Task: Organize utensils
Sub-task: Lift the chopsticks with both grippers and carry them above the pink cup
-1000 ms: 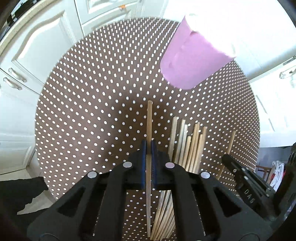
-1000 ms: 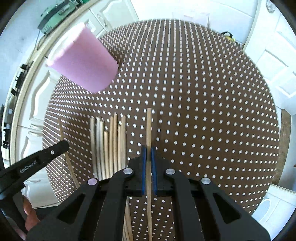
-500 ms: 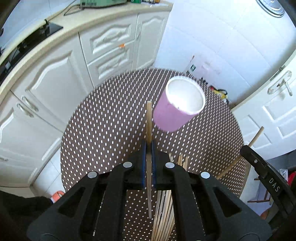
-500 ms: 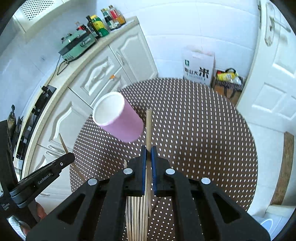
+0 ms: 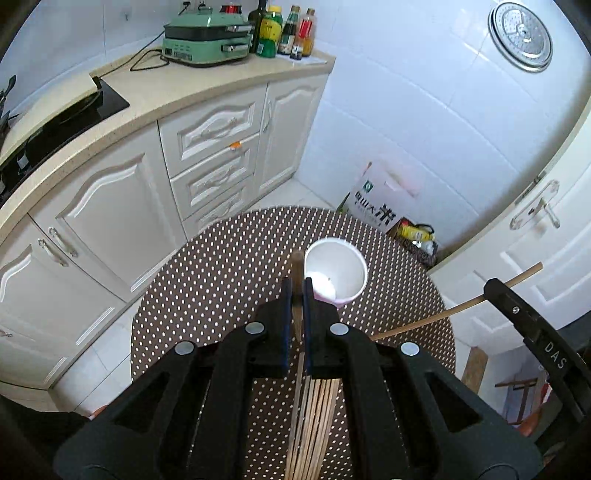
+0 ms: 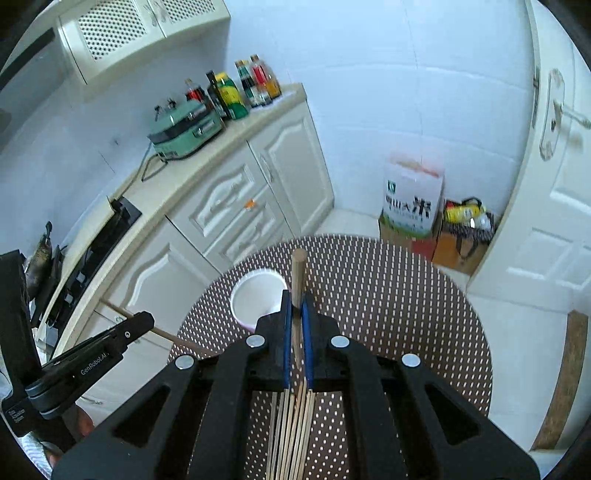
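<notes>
Both grippers hover high over a round brown table with white dots [image 5: 221, 295]. My left gripper [image 5: 294, 291] is shut on one wooden chopstick [image 5: 296, 266], its tip just left of the pink cup [image 5: 335, 271], which stands upright with its white inside showing. My right gripper [image 6: 295, 299] is shut on another chopstick [image 6: 298, 269], just right of the cup [image 6: 258, 295]. A row of several loose chopsticks [image 5: 310, 424] lies on the table below the jaws. In the left wrist view the right gripper's finger [image 5: 524, 321] holds its chopstick [image 5: 454, 310].
White kitchen cabinets [image 5: 207, 155] curve behind the table. On the counter sit a green appliance [image 5: 203, 37] and bottles [image 5: 280, 29]. A rice bag [image 6: 410, 199] and other bags stand on the floor by a white door [image 6: 554, 221].
Both grippers have risen with their chopsticks and tilted up. The table and cup have shrunk in view, the cup's opening now shows from above, and the kitchen has come into sight.
</notes>
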Demonstrator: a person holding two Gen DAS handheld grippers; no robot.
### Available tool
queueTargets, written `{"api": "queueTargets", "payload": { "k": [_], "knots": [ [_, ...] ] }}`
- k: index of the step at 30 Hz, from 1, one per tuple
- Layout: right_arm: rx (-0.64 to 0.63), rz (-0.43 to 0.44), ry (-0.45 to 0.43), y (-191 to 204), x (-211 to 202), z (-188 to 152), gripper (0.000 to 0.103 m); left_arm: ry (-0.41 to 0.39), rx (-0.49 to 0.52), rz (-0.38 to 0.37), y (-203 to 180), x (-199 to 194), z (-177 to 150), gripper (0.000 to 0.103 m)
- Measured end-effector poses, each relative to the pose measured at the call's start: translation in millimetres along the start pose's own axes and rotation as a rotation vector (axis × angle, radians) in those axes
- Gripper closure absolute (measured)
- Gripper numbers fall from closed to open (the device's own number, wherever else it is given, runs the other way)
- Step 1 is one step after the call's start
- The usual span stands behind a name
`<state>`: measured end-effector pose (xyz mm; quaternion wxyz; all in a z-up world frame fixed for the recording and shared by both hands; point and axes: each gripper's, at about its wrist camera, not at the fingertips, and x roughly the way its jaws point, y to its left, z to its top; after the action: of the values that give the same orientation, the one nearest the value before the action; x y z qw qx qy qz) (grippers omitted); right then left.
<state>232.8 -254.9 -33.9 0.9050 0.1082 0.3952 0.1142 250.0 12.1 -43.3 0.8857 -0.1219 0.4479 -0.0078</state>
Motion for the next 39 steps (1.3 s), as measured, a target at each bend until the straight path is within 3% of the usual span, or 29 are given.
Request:
{"api": "queueTargets", "payload": {
  "k": [12,20,30,39],
  "knots": [
    [-0.035,0.060,-0.133,11,-37,46,0.099,-0.105,0.015,-0.037,-2,-51,44,0.097],
    [-0.054,0.105,-0.181,23,-40,69,0.099,-0.180,0.092,-0.022,-18,-80,67,0.097],
    [-0.079,0.098,-0.116,29,-2,66,0.099,-0.121,0.124,-0.032,-36,-42,72,0.097],
    [-0.085,0.063,0.014,24,57,51,0.099,-0.028,0.118,-0.022,-32,11,67,0.097]
  ]
}}
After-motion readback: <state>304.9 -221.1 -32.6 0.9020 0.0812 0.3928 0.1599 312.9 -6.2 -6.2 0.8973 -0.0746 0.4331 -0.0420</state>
